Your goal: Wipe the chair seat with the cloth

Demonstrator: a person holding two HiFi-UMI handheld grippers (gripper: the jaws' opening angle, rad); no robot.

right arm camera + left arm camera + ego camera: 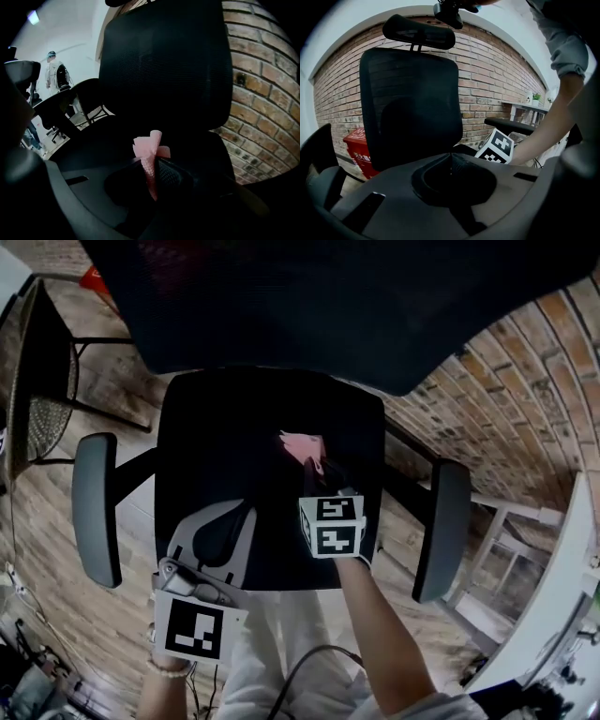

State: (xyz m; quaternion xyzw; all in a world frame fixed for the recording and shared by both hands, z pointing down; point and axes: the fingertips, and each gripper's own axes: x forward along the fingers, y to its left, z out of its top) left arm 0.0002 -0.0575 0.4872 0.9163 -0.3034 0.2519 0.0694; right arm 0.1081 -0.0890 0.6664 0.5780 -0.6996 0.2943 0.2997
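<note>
- Right tongs (151, 176) clamp the pink cloth (149, 150) over the middle of the chair seat (216, 437)
- Left tongs (451, 164) are closed on nothing, by the seat's front edge
- The cloth looks light, soft and floppy — best pinched firmly on a bunched fold

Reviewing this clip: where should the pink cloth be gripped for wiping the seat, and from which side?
Probably as it is held now: the right gripper pinches the pink cloth across its bunched middle, coming in from the front edge of the chair seat. That leaves a loose tuft beyond the tips to drag over the fabric.
</note>
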